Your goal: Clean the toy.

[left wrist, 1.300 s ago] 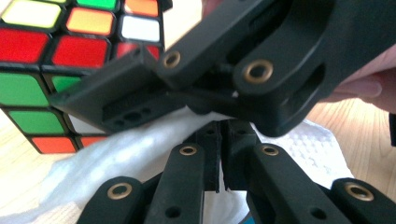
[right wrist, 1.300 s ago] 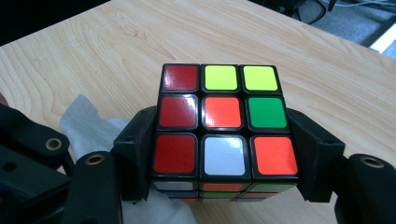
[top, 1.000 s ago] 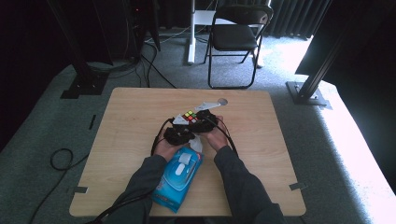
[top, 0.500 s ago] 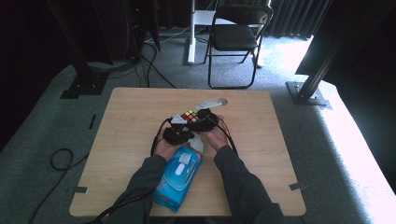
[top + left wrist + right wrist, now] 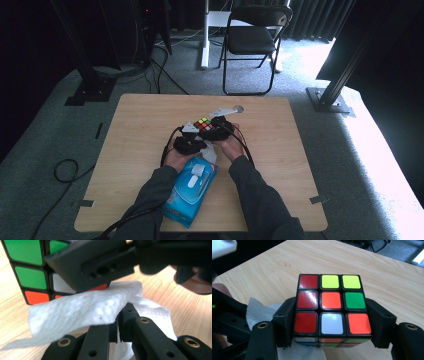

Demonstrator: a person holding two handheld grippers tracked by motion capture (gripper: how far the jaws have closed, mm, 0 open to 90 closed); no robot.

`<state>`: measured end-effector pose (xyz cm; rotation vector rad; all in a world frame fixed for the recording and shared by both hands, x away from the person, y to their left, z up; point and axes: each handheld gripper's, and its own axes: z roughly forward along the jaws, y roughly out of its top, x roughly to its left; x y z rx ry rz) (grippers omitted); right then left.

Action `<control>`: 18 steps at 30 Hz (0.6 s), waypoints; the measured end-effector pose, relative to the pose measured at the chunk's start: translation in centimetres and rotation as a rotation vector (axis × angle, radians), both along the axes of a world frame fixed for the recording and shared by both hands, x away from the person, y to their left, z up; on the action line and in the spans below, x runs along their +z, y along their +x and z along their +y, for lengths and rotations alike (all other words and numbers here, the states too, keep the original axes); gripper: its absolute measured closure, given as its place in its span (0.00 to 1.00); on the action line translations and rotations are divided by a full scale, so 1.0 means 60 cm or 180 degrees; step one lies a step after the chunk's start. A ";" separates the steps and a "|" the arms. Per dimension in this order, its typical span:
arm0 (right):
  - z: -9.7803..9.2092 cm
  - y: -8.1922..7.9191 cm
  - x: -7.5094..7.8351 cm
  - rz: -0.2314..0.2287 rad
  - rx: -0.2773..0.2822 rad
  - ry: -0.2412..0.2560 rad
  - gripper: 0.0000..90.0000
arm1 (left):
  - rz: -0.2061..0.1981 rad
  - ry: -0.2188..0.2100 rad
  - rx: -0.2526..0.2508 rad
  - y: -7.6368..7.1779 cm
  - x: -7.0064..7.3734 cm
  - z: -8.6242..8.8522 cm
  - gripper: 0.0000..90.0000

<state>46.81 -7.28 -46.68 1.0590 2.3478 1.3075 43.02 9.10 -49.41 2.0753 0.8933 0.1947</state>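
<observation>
**Right gripper view: cube clamped, tissue pressed against its side**

Right gripper view has the right gripper [image 5: 332,340] closed on a Rubik's cube [image 5: 331,307], one black jaw flat against each side of its lower layer. The cube's upper face reads red, yellow, yellow in the far row; red, orange, green in the middle; red, white, orange nearest the camera. Below and to the left of the cube a white tissue [image 5: 262,312] spreads out, with the other gripper's black body just beside it.

In the left gripper view, the left gripper [image 5: 117,327] has its jaws pinched together on that tissue [image 5: 85,307], which drapes forward over the jaw tips. The tissue lies against the lower edge of the cube [image 5: 27,272], where green, white and red stickers show. A black jaw of the right gripper crosses the top of this view, set against the cube.

From the high view, both grippers meet near the middle of the wooden table [image 5: 130,135], left gripper [image 5: 192,142] and right gripper [image 5: 220,127] close together with the cube [image 5: 204,123] between them. A blue tissue box [image 5: 190,192] lies on the table between the person's forearms, near the front edge. Beyond the table stands a black folding chair [image 5: 252,40] on grey carpet.
</observation>
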 end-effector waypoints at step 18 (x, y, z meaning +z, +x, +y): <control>-0.024 0.002 0.002 -0.0139 -0.0124 -0.0171 0.38 | 0.0017 -0.0076 0.0243 0.003 0.001 0.051 0.97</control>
